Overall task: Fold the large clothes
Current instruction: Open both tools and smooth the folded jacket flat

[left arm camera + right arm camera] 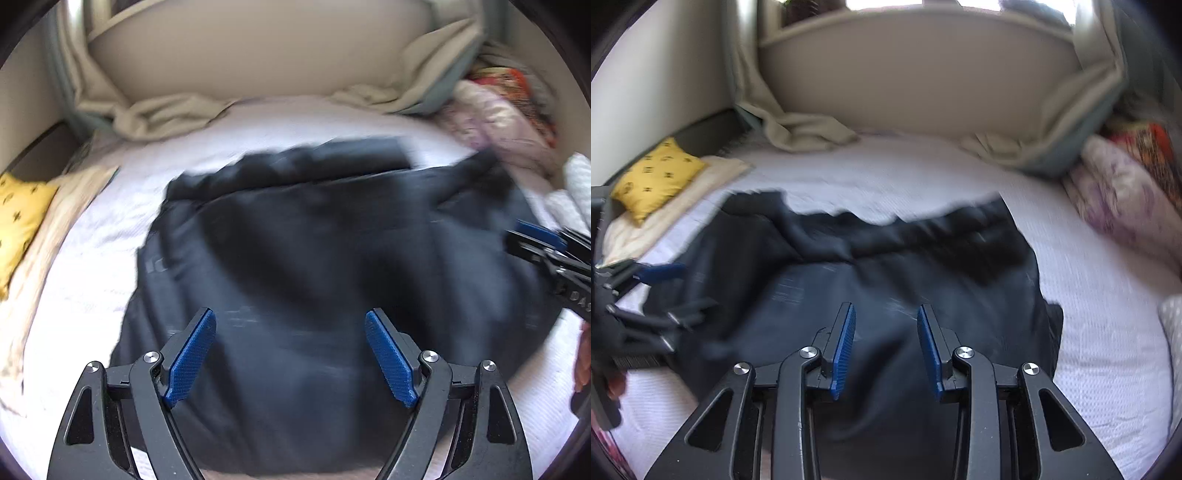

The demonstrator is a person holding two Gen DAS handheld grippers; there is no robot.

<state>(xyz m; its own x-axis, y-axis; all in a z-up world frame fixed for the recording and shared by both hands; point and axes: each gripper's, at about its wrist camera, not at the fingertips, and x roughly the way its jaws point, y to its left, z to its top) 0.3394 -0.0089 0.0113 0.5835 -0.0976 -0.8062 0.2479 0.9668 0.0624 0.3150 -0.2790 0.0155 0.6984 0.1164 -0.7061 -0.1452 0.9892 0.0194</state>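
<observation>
Dark navy fabric garment is spread flat on the white textured bedsheet beneath both grippers for folding; left gripper is held wide open, right gripper part-open, both empty.

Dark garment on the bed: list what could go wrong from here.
The dark garment lies bunched along its far edge, so a fold made now may lock in creases. Neither the left claw nor the right claw grips cloth; a hurried grab could catch the white bedspread too.
</observation>
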